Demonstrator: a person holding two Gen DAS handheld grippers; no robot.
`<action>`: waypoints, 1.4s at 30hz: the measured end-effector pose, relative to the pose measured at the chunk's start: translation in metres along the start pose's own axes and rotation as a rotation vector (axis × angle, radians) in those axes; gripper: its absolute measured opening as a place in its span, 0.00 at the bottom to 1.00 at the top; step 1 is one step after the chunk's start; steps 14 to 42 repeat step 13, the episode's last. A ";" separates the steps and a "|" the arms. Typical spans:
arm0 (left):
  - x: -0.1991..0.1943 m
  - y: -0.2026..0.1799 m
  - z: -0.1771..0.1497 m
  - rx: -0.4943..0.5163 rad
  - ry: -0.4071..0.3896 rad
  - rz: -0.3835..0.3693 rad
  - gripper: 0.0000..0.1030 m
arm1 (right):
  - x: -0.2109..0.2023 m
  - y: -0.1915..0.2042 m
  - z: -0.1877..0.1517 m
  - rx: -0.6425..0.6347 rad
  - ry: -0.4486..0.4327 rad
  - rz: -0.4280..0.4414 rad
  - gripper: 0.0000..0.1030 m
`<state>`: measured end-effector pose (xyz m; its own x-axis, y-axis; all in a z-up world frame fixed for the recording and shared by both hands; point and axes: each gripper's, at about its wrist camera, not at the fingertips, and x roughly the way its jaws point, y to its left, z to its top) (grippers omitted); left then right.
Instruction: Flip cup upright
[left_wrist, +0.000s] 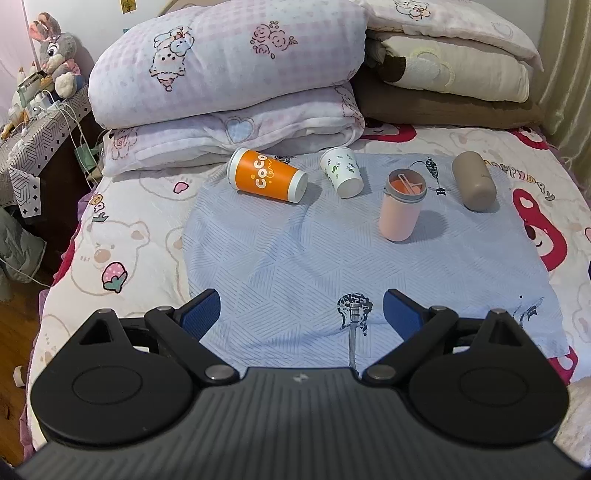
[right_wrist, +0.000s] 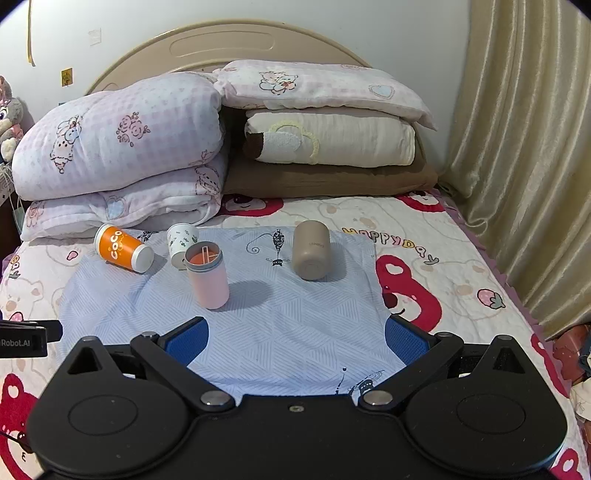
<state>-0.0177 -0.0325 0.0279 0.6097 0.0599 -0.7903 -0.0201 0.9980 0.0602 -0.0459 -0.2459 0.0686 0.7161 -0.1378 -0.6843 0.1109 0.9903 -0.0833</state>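
Hovering over the blue cloth (left_wrist: 280, 258), I see my left gripper (left_wrist: 301, 314) and right gripper (right_wrist: 297, 338) both spread wide, holding nothing. At twelve o'clock the pink cup (right_wrist: 208, 275) stands upright; orange cup (right_wrist: 123, 248), white cup (right_wrist: 181, 240) and brown cup (right_wrist: 311, 250) lie tipped.

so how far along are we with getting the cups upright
Done: only the pink cup stands upright. In hand: nothing; the left tongs and right tongs are open and empty. Left: the orange cup, white cup and brown cup lie on their sides.
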 end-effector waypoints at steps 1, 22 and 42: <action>0.000 0.000 0.000 -0.002 0.000 -0.002 0.93 | 0.000 0.000 0.000 0.000 0.000 -0.001 1.00; -0.001 0.001 -0.002 0.003 -0.005 0.008 0.93 | 0.002 -0.003 0.000 0.001 0.003 -0.006 1.00; -0.001 0.001 -0.002 0.003 -0.005 0.008 0.93 | 0.002 -0.003 0.000 0.001 0.003 -0.006 1.00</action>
